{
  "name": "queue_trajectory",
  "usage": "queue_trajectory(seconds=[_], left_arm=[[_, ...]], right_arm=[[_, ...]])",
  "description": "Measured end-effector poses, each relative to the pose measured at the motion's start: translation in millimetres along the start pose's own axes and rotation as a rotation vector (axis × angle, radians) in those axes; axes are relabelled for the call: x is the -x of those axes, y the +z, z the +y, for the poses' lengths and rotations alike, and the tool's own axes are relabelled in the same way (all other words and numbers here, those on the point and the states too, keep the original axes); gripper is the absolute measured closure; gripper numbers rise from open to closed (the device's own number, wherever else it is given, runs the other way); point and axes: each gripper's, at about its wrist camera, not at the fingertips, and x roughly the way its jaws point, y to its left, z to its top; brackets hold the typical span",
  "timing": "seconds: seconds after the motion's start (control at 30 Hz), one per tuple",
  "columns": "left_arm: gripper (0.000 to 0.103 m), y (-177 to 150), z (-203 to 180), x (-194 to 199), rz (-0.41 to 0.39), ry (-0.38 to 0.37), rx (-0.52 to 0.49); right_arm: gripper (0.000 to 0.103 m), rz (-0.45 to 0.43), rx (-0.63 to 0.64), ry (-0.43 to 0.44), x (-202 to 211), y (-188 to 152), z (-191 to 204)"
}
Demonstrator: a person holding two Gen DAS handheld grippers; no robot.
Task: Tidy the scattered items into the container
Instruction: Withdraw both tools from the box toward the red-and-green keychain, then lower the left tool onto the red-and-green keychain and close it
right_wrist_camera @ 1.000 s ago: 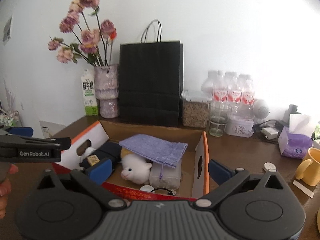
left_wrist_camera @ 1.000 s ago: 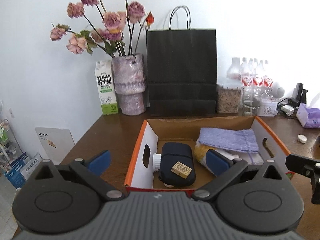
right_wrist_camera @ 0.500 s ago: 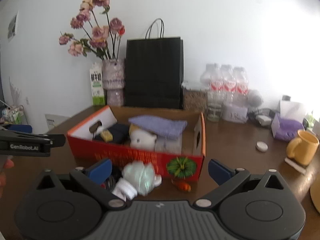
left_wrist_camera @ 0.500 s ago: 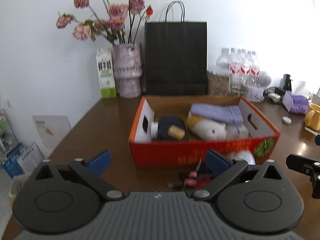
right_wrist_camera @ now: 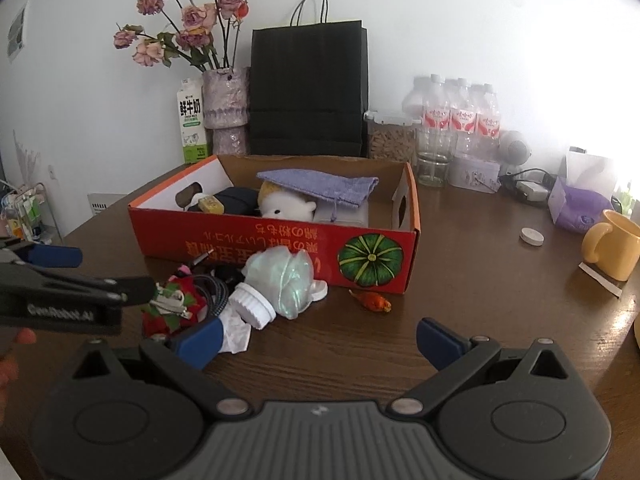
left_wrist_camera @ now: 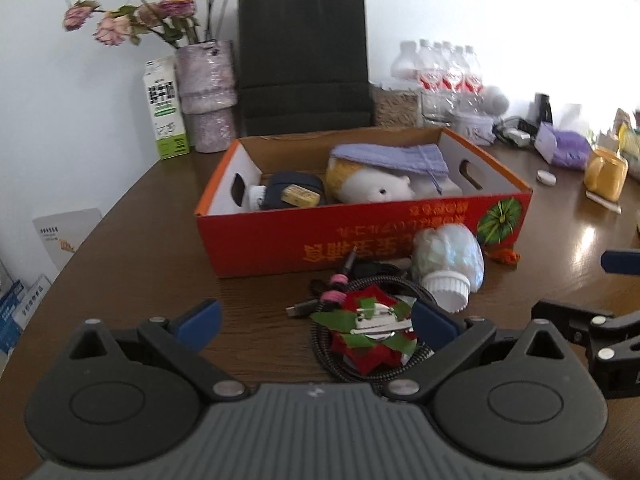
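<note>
Box (left_wrist_camera: 360, 232): near wall hides the lower parts of its contents; the plush (left_wrist_camera: 372, 188) lies partly under a purple pouch (left_wrist_camera: 392, 158). Cable (left_wrist_camera: 360, 364): largely covered by the red-and-green ornament (left_wrist_camera: 372, 332). Bouquet (left_wrist_camera: 160, 4): tops cut by the upper edge in the left view. Mug (right_wrist_camera: 612, 244): cropped at the right edge. Left hand-held gripper (right_wrist_camera: 60, 276): body cut off at the left edge of the right view; label blurred. Box lettering: upside down, illegible.

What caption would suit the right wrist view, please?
Open right gripper facing a shower pouf before the red box.
</note>
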Motion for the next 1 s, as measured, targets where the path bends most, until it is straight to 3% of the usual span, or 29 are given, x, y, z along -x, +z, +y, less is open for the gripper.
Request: queue_trajectory(seconds=[0.3, 0.53, 0.73, 0.83, 0.9, 1.0], left_arm=[[0.004, -5, -13, -20, 0.026, -0.015, -0.044], [0.013, -4, -18, -25, 0.03, -0.053, -0.059], [0.038, -6, -19, -32, 0.06, -0.098, -0.048], [0.043, -6, -18, -31, 0.057, -0.115, -0.039], [0.054, -5, -17, -28, 0.047, -0.131, -0.033], [0.058, -3, -15, -24, 0.039, -0.146, -0.027]], right_arm=[[0.0, 0.03, -0.021, -0.011, -6, -9, -8], [0.0, 0.035, -0.025, -0.01, -9, -10, -10], [0.0, 0.042, -0.028, -0.01, -11, -11, -10], [0.0, 0.043, -0.029, -0.011, -11, -12, -10], [0.0, 0.044, -0.029, -0.011, -11, -12, -10], [0.0, 0.045, -0.028, -0.01, -12, -12, -9]])
